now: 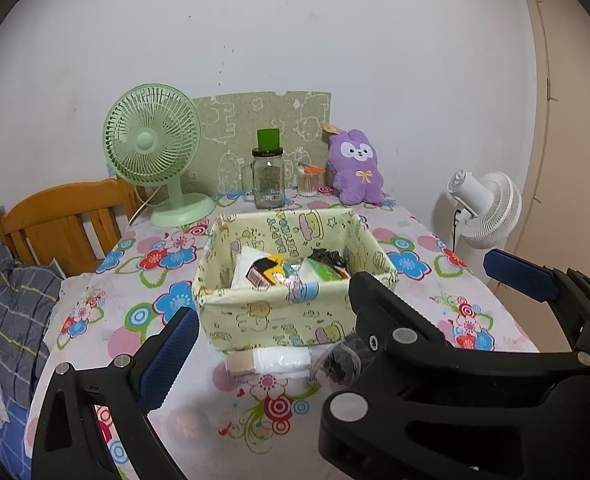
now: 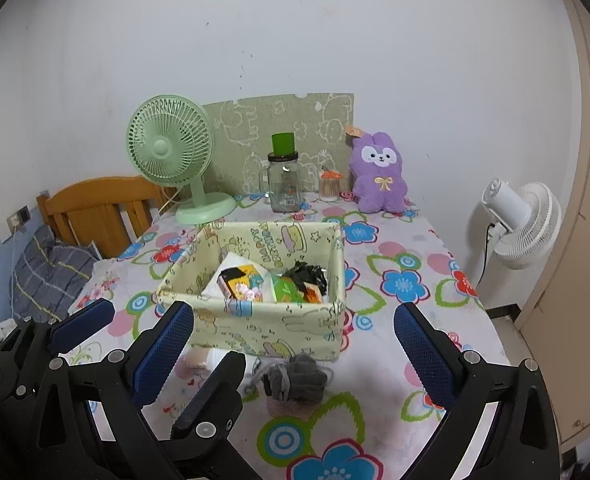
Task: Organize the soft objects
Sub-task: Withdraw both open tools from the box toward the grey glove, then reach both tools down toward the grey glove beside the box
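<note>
A pale yellow fabric basket (image 1: 255,316) (image 2: 255,324) stands mid-table and holds several small packets. In front of it lie a white rolled sock (image 1: 271,362) and a grey knitted bundle (image 2: 295,380) (image 1: 345,360). A purple plush rabbit (image 1: 357,168) (image 2: 381,174) sits at the back. My left gripper (image 1: 271,344) is open and empty, its fingers (image 1: 167,356) near the sock; it also shows in the right wrist view (image 2: 151,336). My right gripper (image 2: 295,344) is open and empty, hovering over the grey bundle; its blue pads (image 1: 519,276) show in the left wrist view.
A green desk fan (image 1: 155,148), a glass jar with a green cap (image 1: 269,176) and a cotton-swab cup (image 1: 307,184) stand at the back. A white fan (image 2: 523,224) stands right of the table. A wooden headboard (image 1: 59,224) and bedding lie left.
</note>
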Demonstrator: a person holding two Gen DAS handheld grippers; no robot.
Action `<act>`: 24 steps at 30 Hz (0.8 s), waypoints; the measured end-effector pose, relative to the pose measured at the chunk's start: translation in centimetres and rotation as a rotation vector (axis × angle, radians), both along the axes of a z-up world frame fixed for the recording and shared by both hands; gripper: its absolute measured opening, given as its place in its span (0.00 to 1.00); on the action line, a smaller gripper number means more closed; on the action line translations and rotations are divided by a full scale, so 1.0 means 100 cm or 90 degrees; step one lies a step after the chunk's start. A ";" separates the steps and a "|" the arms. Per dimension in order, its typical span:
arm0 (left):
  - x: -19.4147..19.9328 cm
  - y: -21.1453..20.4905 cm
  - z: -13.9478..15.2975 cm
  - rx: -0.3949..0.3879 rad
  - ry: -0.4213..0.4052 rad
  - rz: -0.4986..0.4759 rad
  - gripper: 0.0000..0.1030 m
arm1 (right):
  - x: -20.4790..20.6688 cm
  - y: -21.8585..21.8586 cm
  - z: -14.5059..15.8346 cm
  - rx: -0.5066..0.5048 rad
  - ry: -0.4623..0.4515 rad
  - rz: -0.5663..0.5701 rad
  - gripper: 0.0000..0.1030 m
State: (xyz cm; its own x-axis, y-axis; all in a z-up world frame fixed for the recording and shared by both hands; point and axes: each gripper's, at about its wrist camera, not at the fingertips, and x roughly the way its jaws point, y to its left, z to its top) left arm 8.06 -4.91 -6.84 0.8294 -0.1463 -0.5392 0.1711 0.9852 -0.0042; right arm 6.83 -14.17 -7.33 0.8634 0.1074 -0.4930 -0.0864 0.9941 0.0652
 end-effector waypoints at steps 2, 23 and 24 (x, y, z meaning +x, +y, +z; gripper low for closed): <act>-0.002 0.001 -0.003 -0.002 0.003 -0.001 0.98 | -0.002 0.001 -0.004 0.000 0.003 0.004 0.99; -0.003 0.009 -0.055 -0.009 0.066 -0.006 0.98 | -0.004 0.011 -0.056 0.006 0.035 0.022 0.99; -0.002 0.009 -0.058 -0.008 0.071 -0.005 0.98 | -0.003 0.011 -0.058 0.007 0.040 0.022 0.99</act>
State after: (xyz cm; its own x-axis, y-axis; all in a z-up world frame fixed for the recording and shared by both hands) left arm 7.85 -3.97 -12.62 0.7633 -0.1594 -0.6261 0.1764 0.9837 -0.0353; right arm 6.56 -13.05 -13.17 0.8268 0.1423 -0.5442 -0.1162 0.9898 0.0824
